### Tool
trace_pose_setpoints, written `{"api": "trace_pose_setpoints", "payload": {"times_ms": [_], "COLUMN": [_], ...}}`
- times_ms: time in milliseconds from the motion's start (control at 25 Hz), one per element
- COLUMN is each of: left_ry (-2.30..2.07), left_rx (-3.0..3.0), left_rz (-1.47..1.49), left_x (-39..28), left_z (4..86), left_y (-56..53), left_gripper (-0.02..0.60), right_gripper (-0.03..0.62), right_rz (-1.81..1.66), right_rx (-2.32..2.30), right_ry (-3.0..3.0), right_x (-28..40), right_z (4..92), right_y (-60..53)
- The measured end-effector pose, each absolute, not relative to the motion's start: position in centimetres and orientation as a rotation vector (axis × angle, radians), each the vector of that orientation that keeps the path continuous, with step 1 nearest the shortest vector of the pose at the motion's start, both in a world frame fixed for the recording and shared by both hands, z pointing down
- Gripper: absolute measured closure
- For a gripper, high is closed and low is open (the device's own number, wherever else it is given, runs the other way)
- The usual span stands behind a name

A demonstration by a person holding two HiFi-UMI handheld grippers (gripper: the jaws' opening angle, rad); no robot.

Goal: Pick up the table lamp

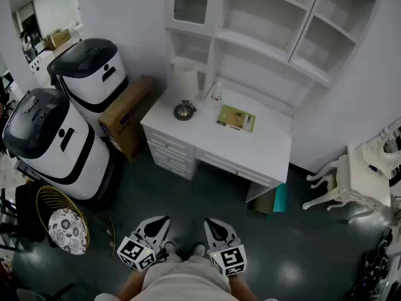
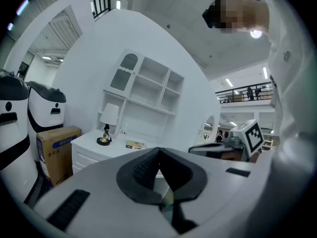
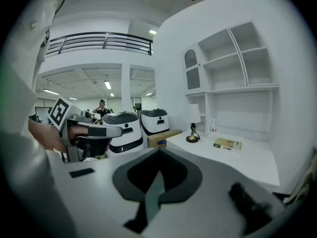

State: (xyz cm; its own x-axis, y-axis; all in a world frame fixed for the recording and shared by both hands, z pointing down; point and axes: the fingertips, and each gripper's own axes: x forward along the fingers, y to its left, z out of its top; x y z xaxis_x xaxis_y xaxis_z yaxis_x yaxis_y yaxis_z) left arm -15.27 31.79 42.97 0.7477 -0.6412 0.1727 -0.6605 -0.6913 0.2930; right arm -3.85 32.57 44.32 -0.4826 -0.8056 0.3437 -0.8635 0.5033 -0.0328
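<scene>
The left gripper (image 1: 163, 221) and right gripper (image 1: 209, 222) each have a white moulded shell with black ribbed pads (image 2: 141, 166) tapering to a point. Each carries a white cube (image 1: 136, 254) printed with black square markers. The person wears a pale, off-white buttoned shirt (image 2: 291, 103).

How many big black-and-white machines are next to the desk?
2. The far machine stands against the wall beside the cardboard box; the near machine stands left of that box. More could hide off-frame.
</scene>
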Motion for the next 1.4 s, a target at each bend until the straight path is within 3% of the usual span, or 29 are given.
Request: {"api": "trace_pose_setpoints", "payload": {"times_ms": [1000, 1400], "left_ry": [-1.105, -1.162], "left_rx": [2.526, 2.476], "left_rz": [0.091, 0.102], "left_x": [-11.4, -12.8], "left_z": [43.3, 44.6], "left_y": [33.3, 31.7], "left_gripper": [0.572, 0.572], "right_gripper": [0.583, 0.583], "right_rz": [0.336, 0.382], "right_rx": [1.455, 1.420], "right_ry": [-2.571, -2.572], "right_x": [0.9, 0.7], "right_z": [44.2, 45.5], "right_y": [33.7, 31.6]}}
